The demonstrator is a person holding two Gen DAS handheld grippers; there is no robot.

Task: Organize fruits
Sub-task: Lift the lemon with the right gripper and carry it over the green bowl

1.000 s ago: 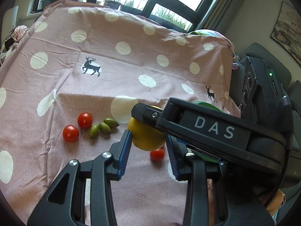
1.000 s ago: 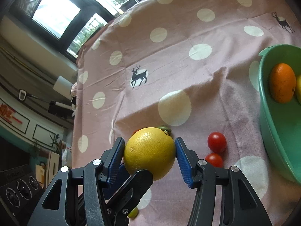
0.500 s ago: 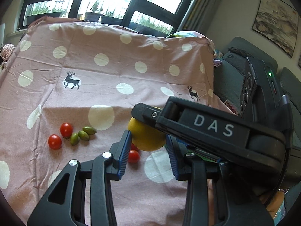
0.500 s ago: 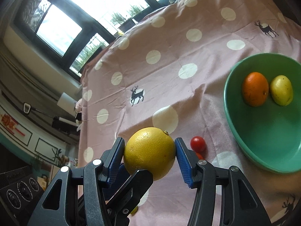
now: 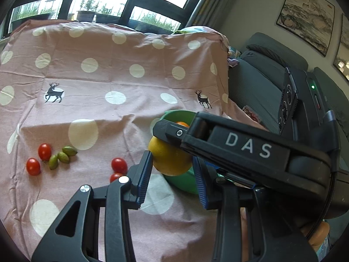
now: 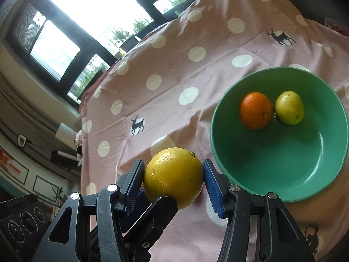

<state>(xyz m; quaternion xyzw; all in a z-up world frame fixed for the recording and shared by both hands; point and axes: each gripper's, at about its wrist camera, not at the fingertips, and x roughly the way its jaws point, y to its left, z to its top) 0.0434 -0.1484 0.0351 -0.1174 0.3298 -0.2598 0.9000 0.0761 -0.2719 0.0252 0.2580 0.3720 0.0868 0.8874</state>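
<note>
bowl (image 6: pixel 220 148) now fully in the right wrist view, at 2 o'clock of the yellow citrus (image 6: pixel 173 178). right tongs (image 6: pixel 174 180) clenched on it, above the surface. left tongs (image 5: pixel 172 174) released, empty. drop looks next.

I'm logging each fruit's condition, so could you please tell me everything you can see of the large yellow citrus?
The large yellow citrus is round, with dimpled, slightly glossy peel, a few small dark specks and a stem nub at its upper right. It is held off the cloth in the right claw, both blue ribbed pads pressing its sides. It hangs just left of the green bowl, not yet over it.
</note>
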